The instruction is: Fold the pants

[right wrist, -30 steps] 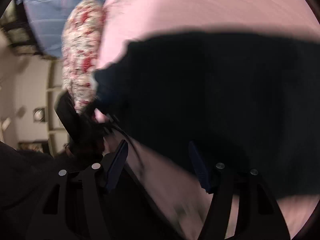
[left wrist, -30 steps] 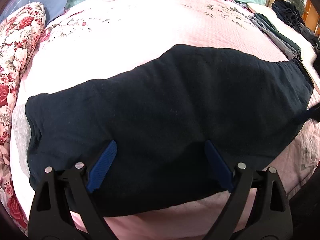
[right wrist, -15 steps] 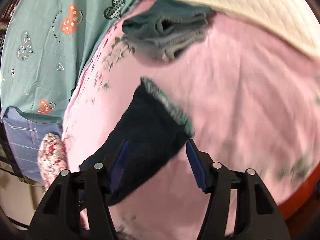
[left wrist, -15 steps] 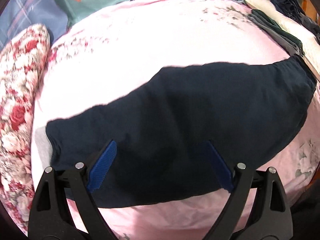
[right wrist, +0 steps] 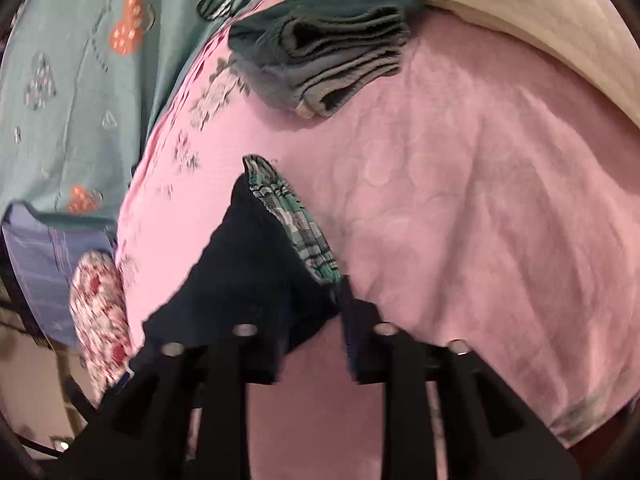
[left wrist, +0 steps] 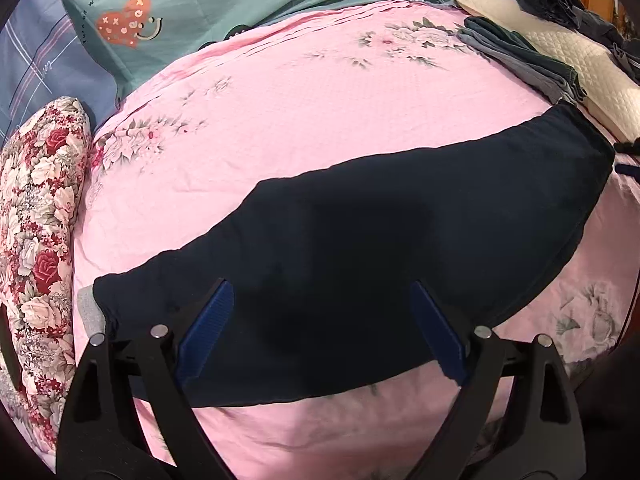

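Dark navy pants (left wrist: pixel 400 240) lie flat across the pink bed sheet (left wrist: pixel 320 100), leg end at the left and waist at the right. My left gripper (left wrist: pixel 320 286) hangs open above their near edge, with nothing between its blue pads. In the right wrist view the waist end of the pants (right wrist: pixel 248 264) shows its plaid inner waistband (right wrist: pixel 296 224). My right gripper (right wrist: pixel 310 316) is at the waist corner, jaws closing with the dark cloth between them. I cannot see the pads pressing on it.
A folded stack of grey and green clothes (left wrist: pixel 520 60) (right wrist: pixel 328 48) sits beyond the waist, against a cream quilted pillow (left wrist: pixel 580 68). A red floral pillow (left wrist: pixel 40 220) lies along the left. A teal printed cover (left wrist: pixel 240 0) runs along the back.
The left gripper has drawn back and up, so more of the bed shows. The right gripper swung from the leg end to the waist corner, and its jaws narrowed.
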Tool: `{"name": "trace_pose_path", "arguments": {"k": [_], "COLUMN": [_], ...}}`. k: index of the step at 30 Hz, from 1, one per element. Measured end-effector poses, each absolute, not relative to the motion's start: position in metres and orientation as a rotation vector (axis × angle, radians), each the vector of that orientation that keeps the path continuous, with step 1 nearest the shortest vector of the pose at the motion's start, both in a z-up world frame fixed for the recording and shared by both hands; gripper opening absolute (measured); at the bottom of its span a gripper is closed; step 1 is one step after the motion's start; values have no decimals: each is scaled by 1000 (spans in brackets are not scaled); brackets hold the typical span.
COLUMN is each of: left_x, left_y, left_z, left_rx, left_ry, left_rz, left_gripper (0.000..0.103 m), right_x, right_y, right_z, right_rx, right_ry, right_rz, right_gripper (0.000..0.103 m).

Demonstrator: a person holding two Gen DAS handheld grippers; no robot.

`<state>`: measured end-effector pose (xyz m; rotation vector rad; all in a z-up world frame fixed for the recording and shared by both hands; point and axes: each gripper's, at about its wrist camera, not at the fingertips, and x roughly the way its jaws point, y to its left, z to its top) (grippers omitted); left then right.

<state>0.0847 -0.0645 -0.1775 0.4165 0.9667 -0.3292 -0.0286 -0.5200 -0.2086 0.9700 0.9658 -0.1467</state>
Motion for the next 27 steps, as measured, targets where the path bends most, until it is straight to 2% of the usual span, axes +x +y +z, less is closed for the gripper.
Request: {"name": "trace_pose_path", "arguments": {"k": [1, 6, 15, 19, 21, 22, 24, 27], "left_x": [84, 80, 72, 70, 69, 67, 66, 64], "left_y": [-67, -79, -89, -91, -93, -93, -94, -93], "left_z": [-177, -172, -157, -156, -156, -155, -156, -156], "left_rx": [417, 419, 443, 439, 439, 440, 440, 435], "left_ry": [964, 944, 897, 897, 895, 891, 889, 889], "left_rz": [-332, -353, -358, -357, -361, -363, -364, -357], "left_gripper": [91, 91, 91, 91, 91, 91, 91, 91], "right_x": [-39, -68, -47, -34, -27, -24, -23, -32], "right_y": [-525, -531, -516, -507, -500, -496, -490, -486], "right_z": [-208, -223, -239, -234, -230, -228, -223, -211], "right_rx": [1041, 1322, 1358, 1283, 1206, 1152, 1077, 972], "right_ry": [934, 808, 812, 822, 849, 863, 873, 866], "right_rz": [-151, -47, -8, -23, -69, -92, -122, -170], "right_gripper": [53, 52, 49, 49, 43, 33, 24, 20]}}
